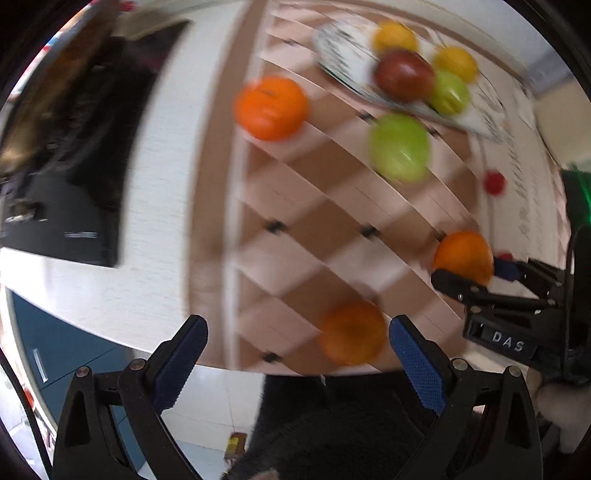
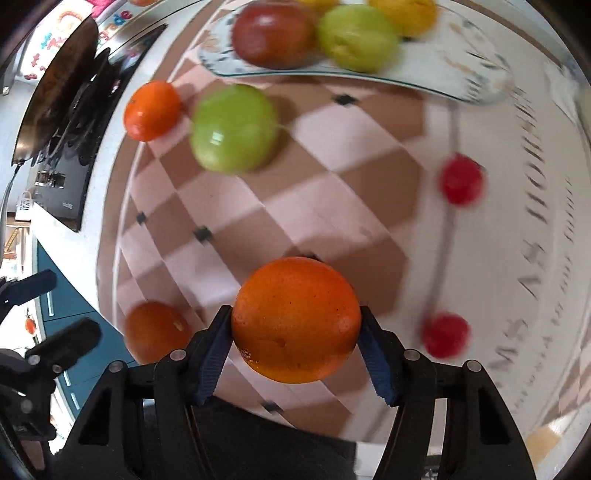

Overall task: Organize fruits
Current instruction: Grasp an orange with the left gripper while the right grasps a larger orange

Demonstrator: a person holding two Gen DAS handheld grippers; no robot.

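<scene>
My right gripper (image 2: 295, 332) is shut on an orange (image 2: 297, 319), a blue pad against each side, just above the checked mat (image 2: 332, 147). The left wrist view shows that same orange (image 1: 463, 256) inside the right gripper (image 1: 476, 273). My left gripper (image 1: 297, 332) is open and points down at a second orange (image 1: 351, 332), which lies on the mat between its fingers, close to the right finger (image 1: 417, 362) and untouched. Farther off, a third orange (image 1: 271, 107) and a green apple (image 1: 400, 147) lie loose on the mat.
A glass plate (image 2: 461, 74) at the far side holds a red apple (image 2: 273, 35), a green apple (image 2: 356, 37) and yellow fruit (image 2: 406, 14). Two small red fruits (image 2: 461, 179) (image 2: 445, 334) lie right. A black stove (image 1: 74, 147) stands left; the counter edge (image 1: 110, 332) is near.
</scene>
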